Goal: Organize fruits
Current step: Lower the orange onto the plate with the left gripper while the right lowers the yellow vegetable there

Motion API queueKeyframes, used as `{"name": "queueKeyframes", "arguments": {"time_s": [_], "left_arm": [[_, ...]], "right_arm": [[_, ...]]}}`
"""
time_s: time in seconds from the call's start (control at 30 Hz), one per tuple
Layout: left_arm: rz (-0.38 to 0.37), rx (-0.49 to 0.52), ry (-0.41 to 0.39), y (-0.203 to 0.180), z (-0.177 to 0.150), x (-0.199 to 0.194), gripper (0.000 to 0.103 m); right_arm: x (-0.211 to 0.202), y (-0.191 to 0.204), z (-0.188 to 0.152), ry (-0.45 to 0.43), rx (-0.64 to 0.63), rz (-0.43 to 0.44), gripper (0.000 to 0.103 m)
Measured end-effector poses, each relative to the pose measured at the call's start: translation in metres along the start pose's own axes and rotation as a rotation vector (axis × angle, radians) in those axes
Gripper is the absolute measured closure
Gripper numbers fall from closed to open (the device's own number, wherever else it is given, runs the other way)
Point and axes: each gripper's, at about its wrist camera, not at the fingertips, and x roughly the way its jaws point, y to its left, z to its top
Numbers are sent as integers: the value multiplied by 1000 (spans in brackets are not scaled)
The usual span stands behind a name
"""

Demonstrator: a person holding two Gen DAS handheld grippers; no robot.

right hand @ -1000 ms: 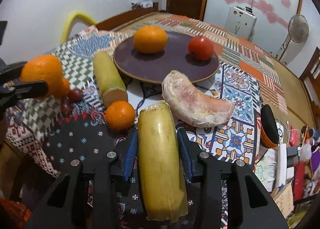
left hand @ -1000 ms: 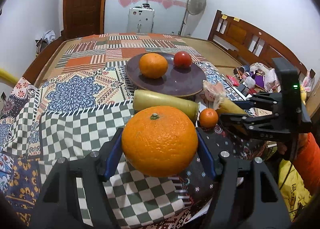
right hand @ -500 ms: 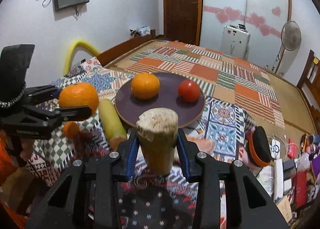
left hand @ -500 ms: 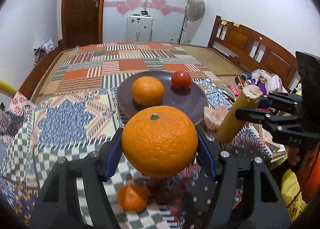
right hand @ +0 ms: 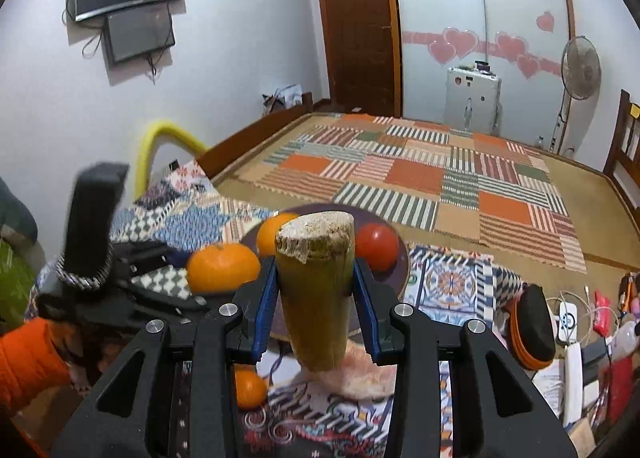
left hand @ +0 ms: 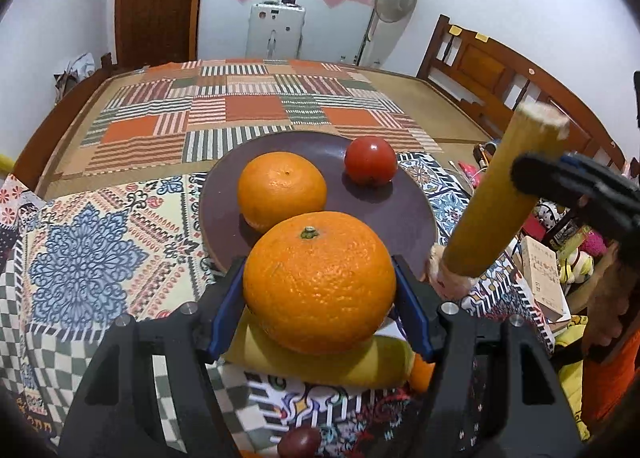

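My left gripper point(left hand: 320, 294) is shut on a large orange point(left hand: 319, 281) and holds it above the near rim of the dark round plate point(left hand: 412, 214). The plate holds another orange point(left hand: 281, 190) and a red tomato point(left hand: 370, 160). My right gripper point(right hand: 316, 290) is shut on a yellow-green sugarcane piece point(right hand: 316, 286), held upright; it also shows in the left wrist view point(left hand: 496, 198). The held orange shows in the right wrist view point(right hand: 222, 267), left of the cane.
A second sugarcane piece point(left hand: 320, 366) lies under my left gripper. A small orange point(right hand: 249, 386), a pomelo segment point(right hand: 356, 374) and a dark grape point(left hand: 298, 443) lie on the patterned cloth point(left hand: 80, 258). Clutter point(right hand: 568, 338) sits at the right.
Both grippers have risen and moved forward toward the plate with their fruit. The cane piece has tilted further upright.
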Motion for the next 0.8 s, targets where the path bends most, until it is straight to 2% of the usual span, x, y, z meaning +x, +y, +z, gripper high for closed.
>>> {"name": "queueKeyframes", "arguments": {"time_s": [0.2, 0.4, 0.47, 0.63, 0.8], "left_arm": [[22, 0, 22, -1, 7, 18, 35], [89, 10, 34, -2, 17, 27, 35], [88, -22, 77, 4, 19, 35, 35], [53, -91, 77, 16, 22, 35, 34], [79, -57, 81, 9, 21, 34, 34]], "right_arm": [[17, -2, 3, 5, -10, -8, 69], [28, -7, 5, 22, 9, 8, 69], [33, -7, 6, 30, 7, 0, 69], [48, -10, 10, 54, 22, 1, 69], [61, -11, 12, 79, 26, -7, 69]]}}
